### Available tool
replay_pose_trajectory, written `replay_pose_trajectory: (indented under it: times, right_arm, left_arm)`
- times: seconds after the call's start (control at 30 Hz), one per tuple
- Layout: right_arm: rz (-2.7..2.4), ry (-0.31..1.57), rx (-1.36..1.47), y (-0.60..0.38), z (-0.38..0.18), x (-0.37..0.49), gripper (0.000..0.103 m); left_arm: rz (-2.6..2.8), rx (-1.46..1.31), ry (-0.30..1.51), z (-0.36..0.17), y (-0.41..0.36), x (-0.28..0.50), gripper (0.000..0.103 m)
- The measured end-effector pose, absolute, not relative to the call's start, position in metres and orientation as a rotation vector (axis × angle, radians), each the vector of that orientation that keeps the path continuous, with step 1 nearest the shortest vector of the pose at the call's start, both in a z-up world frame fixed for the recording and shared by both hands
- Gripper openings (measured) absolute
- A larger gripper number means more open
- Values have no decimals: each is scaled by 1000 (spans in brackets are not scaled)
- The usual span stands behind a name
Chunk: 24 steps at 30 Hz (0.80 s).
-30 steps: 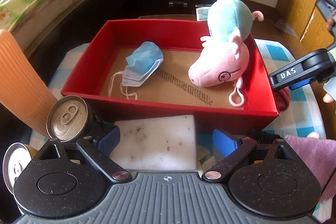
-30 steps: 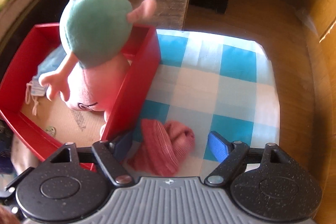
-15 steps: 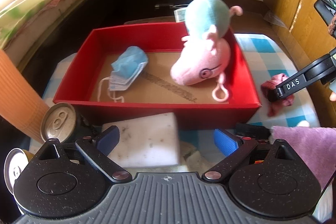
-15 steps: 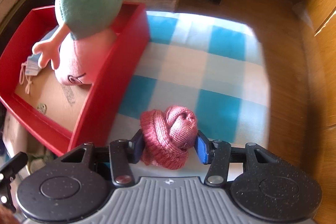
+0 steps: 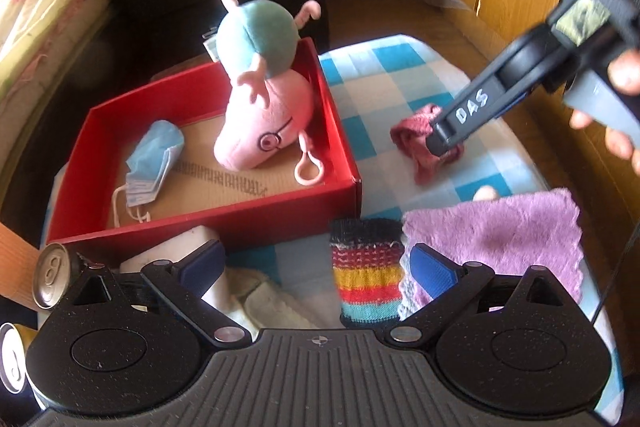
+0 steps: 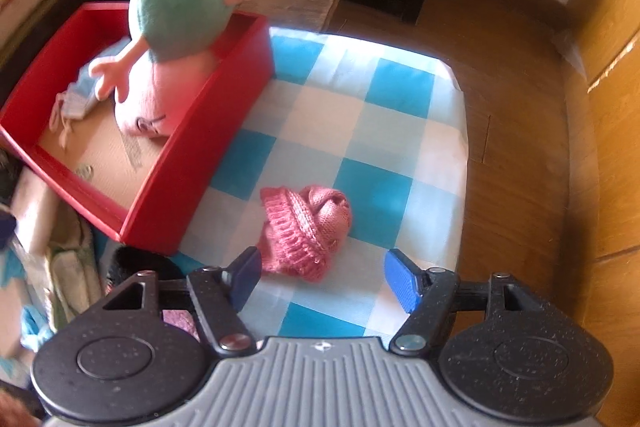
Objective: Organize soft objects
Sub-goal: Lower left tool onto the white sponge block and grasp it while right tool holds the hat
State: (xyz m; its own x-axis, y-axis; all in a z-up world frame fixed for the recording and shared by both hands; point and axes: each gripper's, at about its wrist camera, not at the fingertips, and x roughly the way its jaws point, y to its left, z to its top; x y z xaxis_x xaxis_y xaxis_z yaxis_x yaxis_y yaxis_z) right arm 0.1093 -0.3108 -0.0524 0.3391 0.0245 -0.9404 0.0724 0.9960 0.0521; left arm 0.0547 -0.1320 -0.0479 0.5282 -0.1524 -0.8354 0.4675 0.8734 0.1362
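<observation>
Here the right claw (image 6: 322,277) hangs over the checked tabletop (image 6: 384,131) with its blue pads spread; its jaws have just been opening, and the pink knitted hat (image 6: 306,229) lies loose on the cloth just ahead of them, nearer the left pad, pressed by neither. The hat sits in the middle of the bare checked area, beside the long wall of the red box (image 6: 192,143) and apart from it.

In the left wrist view the same hat (image 5: 420,143) shows partly behind one black finger of the right claw, which carries white lettering. A person's fingertips (image 5: 618,147) show at that claw's handle near the right edge of the view.

The left claw (image 5: 316,269) is also open and holds nothing. A striped knitted sock (image 5: 368,275) lies between its pads, closer to the right one; whether that pad touches it cannot be told. A purple cloth (image 5: 500,239) lies just right of the sock, at the near right part of the tabletop.

Inside the red box (image 5: 240,215) a pink plush pig in a teal dress (image 5: 264,123) stands head-down against the right wall, legs in the air. A blue face mask (image 5: 154,159) lies on the cardboard floor towards the left wall. At the near left corner of the tabletop are a white foam block (image 5: 172,247) and a drink can (image 5: 50,275).
</observation>
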Motion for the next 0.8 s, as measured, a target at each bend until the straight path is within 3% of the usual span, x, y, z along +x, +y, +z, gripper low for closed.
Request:
replay_pose_trajectory:
  times: [0.07, 0.5, 0.8]
  right_arm:
    - [-13, 1225, 94, -310, -55, 111, 55]
    - [-62, 1210, 203, -316, -71, 117, 56]
    - [-53, 1239, 172, -303, -78, 129, 56]
  left_arm:
    - [-372, 372, 954, -50, -130, 55, 95]
    - [-253, 249, 955, -36, -73, 80, 97]
    - [-154, 223, 1056, -65, -55, 113, 97]
